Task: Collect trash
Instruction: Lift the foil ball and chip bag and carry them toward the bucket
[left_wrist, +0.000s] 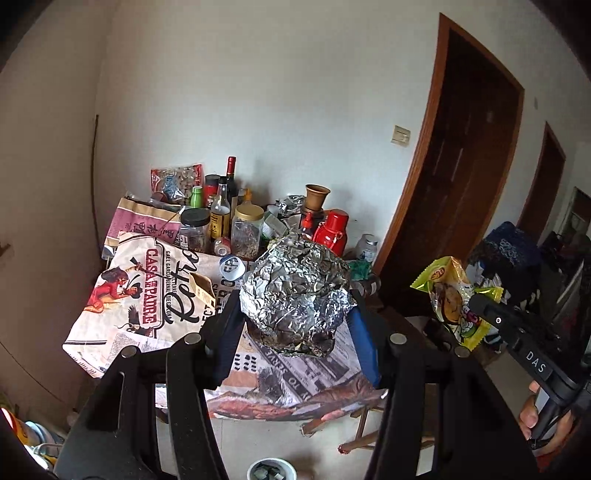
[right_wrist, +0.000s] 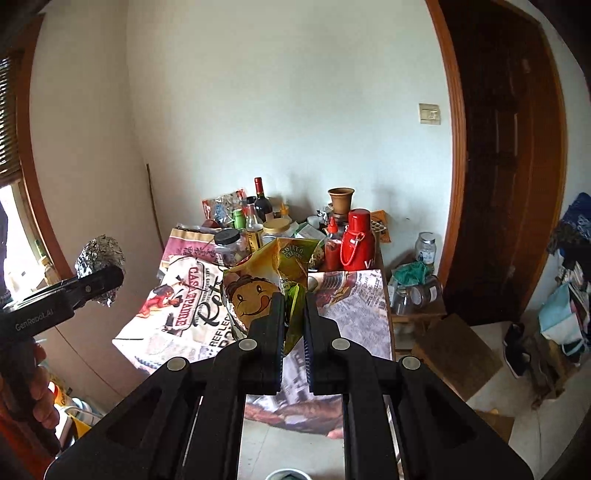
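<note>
done: left tool (left_wrist: 295, 314) holds foil ball (left_wrist: 295, 291), right tool (right_wrist: 294, 317) pinches chip bag (right_wrist: 266, 288), both lifted | left: binning; more foil at 12 o'clock on tabletop (left_wrist: 110, 332)

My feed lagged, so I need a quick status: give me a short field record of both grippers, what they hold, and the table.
left gripper: shut on crumpled silver foil ball
right gripper: shut on yellow-green potato chip bag
both loads: held in the air, off the table
table: newspaper-print cloth, red flask, jars and bottles at the back
</note>
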